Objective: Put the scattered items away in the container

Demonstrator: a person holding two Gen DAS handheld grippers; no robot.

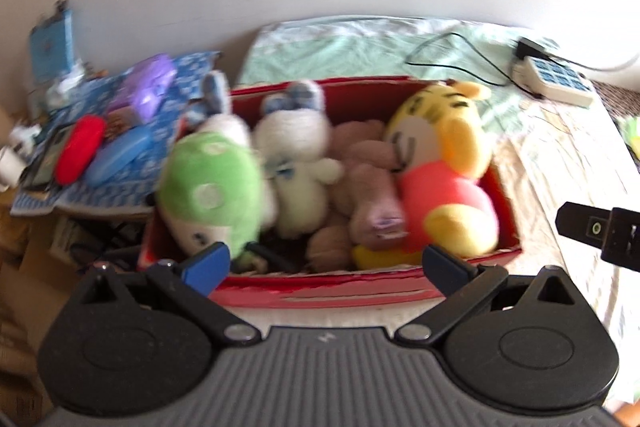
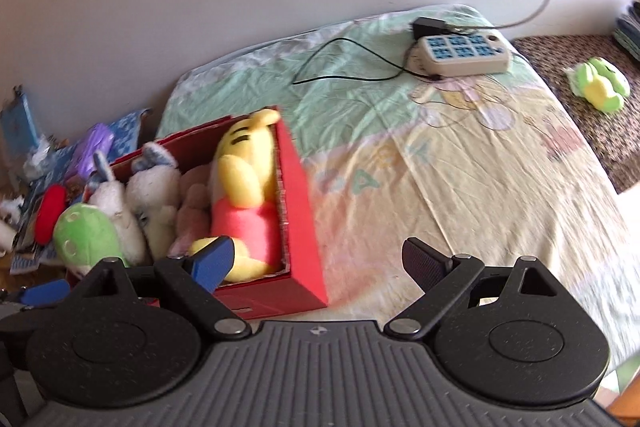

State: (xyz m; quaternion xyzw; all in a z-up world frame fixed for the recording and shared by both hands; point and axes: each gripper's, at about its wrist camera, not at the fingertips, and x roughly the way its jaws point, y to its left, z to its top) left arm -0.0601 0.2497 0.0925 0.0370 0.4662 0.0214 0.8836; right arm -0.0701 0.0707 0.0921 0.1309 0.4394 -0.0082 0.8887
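1 red box [image 1: 400, 291] on the bed. Plush toys inside it, 5 that can be told apart: 1 green-capped toy [image 1: 212, 187], 2 white bunnies [image 1: 224, 127] [image 1: 296, 163], 1 pinkish bear [image 1: 368, 187], 1 yellow tiger [image 1: 440, 163]. Blur hides whether more lie underneath.

Outside the box: 1 green-and-yellow plush [image 2: 600, 85] on the brown mat. 1 power strip [image 2: 460, 55] with 1 black adapter [image 2: 430, 26] plugged in.

Side table clutter: 1 red case [image 1: 78, 155], 1 blue case [image 1: 118, 155], 1 purple pack [image 1: 150, 87]; the rest too blurred to count.

2 grippers, 1 per view [image 1: 326, 265] [image 2: 316, 259].
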